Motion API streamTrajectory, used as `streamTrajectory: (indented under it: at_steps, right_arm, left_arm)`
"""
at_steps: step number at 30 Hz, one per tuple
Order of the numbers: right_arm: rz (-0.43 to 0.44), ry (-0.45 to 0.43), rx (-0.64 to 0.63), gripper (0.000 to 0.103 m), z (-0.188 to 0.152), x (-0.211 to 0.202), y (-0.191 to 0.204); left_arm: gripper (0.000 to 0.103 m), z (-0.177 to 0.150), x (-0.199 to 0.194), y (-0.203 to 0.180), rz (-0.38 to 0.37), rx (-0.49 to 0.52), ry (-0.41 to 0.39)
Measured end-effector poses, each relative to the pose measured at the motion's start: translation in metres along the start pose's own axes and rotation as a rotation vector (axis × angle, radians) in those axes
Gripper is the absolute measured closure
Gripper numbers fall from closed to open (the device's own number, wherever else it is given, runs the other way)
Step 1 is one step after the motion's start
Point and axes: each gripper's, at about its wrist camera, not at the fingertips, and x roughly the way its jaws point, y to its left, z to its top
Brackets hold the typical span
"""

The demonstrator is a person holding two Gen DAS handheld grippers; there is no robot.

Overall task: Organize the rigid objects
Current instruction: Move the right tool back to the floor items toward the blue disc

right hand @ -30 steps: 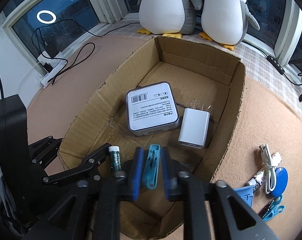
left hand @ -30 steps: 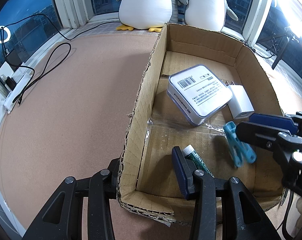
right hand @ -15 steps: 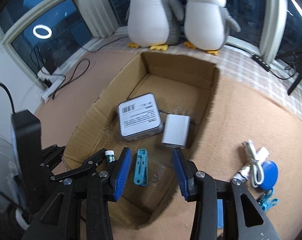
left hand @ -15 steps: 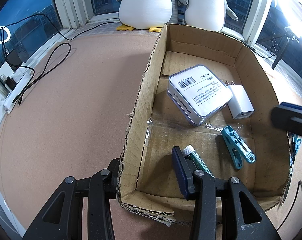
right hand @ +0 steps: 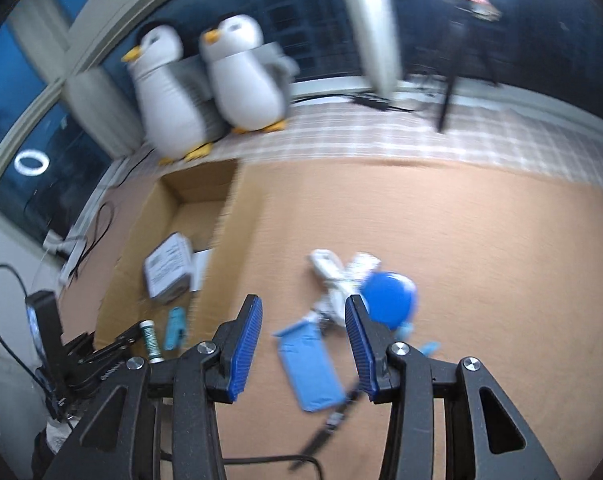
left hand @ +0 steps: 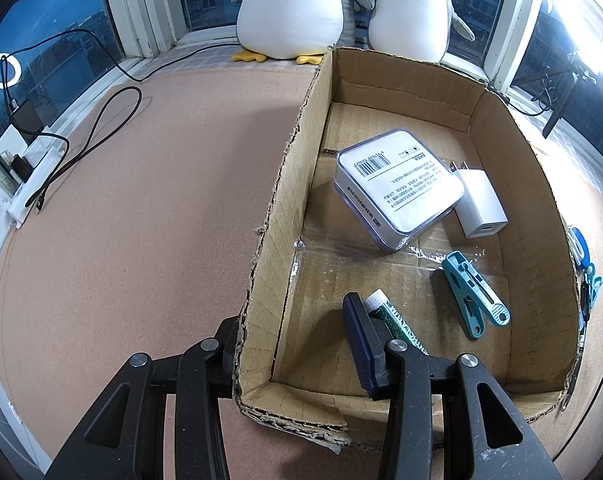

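The teal clothespin (left hand: 474, 294) is lying flat on the floor of the cardboard box (left hand: 285, 184), near the right wall, long axis running diagonally: the closed jaw end points toward the far-left of the box, the handle end toward the near-right corner. Beside it to the left is a green tube (left hand: 397, 320) with a white cap, and further back a white boxed gadget with a barcode (left hand: 399, 188) touching a white USB charger (left hand: 481, 204).

So that one looks sorted, and the step in hand looks like going for the next item. The right tool (right hand: 303, 344) is spread wide with nothing in it, hovering over the pile on the desk (right hand: 481, 248) outside the box. A light blue flat piece (right hand: 307, 364) sits right between its fingers, with a blue round thing (right hand: 389, 300) and white bits just past it (view is motion-blurred, can't name them better). Next move probably needs lowering and squaring up on the blue piece.

The left tool (left hand: 293, 352) is spread too, straddling the box's near-left wall, one finger inside and one outside, not pinching it as far as I can tell.
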Motion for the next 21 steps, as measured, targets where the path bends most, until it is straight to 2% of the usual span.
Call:
streamTrajectory:
  at_steps: [7,15,16,17,19,21]
  right_arm:
    - [-0.073,0.041,0.051,0.063,-0.002,0.009,-0.041]
    - [-0.136,0.094,-0.043,0.063,-0.004,0.035,-0.041]
    - [-0.14,0.101,-0.059,0.059,-0.004,0.038,-0.04]
    - [-0.136,0.114,-0.079,0.05,-0.005,0.042,-0.038]
    - [-0.131,0.138,-0.118,0.04,-0.006,0.049,-0.033]
    - [-0.168,0.142,-0.171,0.04,-0.008,0.054,-0.027]
  left_arm:
    - [0.058,0.001,-0.001,0.0,0.001,0.001,0.0]
    - [0.058,0.0,-0.001,0.0,0.0,0.0,0.0]
    - [0.058,0.001,-0.002,0.0,0.0,-0.001,0.001]
    - [0.058,0.0,-0.001,0.0,0.0,-0.001,0.001]
    - [0.058,0.0,-0.001,0.0,0.0,-0.001,0.0]
    - [0.058,0.0,-0.001,0.0,0.0,-0.001,0.0]
